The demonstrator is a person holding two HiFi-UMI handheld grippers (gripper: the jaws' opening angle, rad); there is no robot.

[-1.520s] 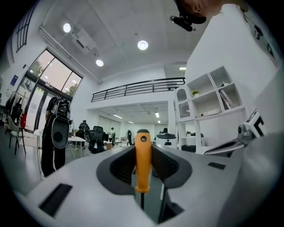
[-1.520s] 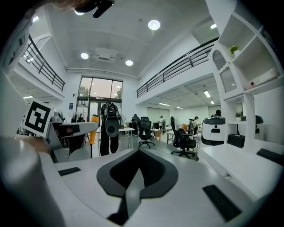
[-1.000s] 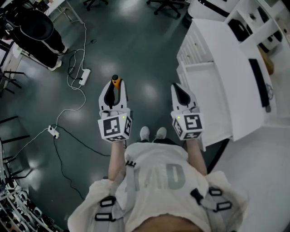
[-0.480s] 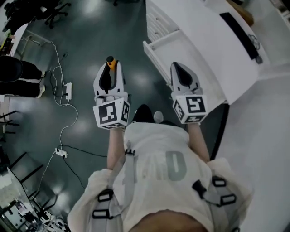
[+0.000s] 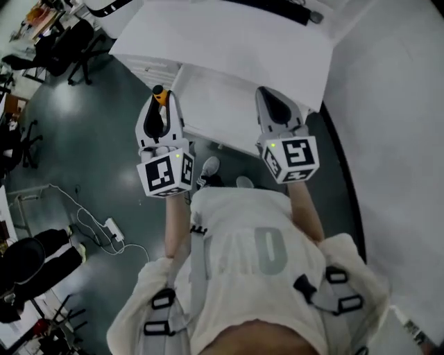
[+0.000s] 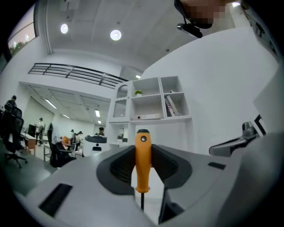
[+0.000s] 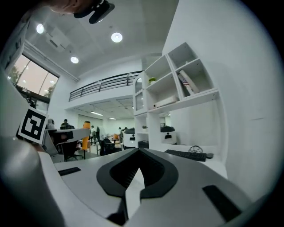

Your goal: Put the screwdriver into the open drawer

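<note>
My left gripper is shut on an orange-handled screwdriver. In the left gripper view the handle stands upright between the jaws of the left gripper, with its thin dark shaft pointing down. The open drawer is white and juts out of the white desk straight ahead. The screwdriver hangs at the drawer's left front corner. My right gripper hovers over the drawer's right side. In its own view the right gripper holds nothing and its jaws stand together.
A dark keyboard lies on the desk top. A white shelf unit stands behind the desk against a curved white wall. Office chairs stand at the left, and a power strip with cable lies on the dark floor. My shoes are near the drawer front.
The person has turned: desk and drawer swung from the right edge to straight ahead. Both grippers now reach the drawer front. The screwdriver stays gripped in the left one.
</note>
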